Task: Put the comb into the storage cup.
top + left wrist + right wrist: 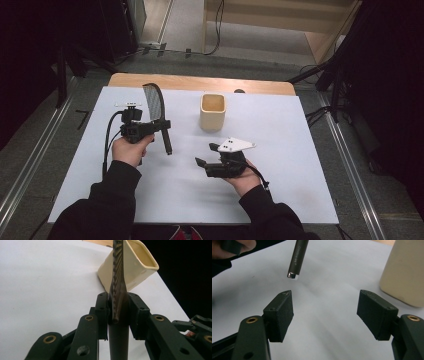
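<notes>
My left claw is clamped tight on a long kitchen tool with a dark round handle and a curved, perforated metal blade, both pads pressing the neck where blade meets handle; in the left gripper view the ridged edge of the blade rises straight up between the pads, and the handle runs down out of the bottom of that view; from above, the tool hangs off the white table top in its left half, blade toward the far edge, handle end pointing toward the near edge; my right claw rests low over the middle of the table, nearer the near edge, its jaws standing wide apart with nothing between them and touching nothing; in the right gripper view the handle's shiny tip hangs just above and beyond one pad, not touching; a cream ceramic cup with rounded square sides stands upright toward the far edge, near the middle, apart from both claws.
</notes>
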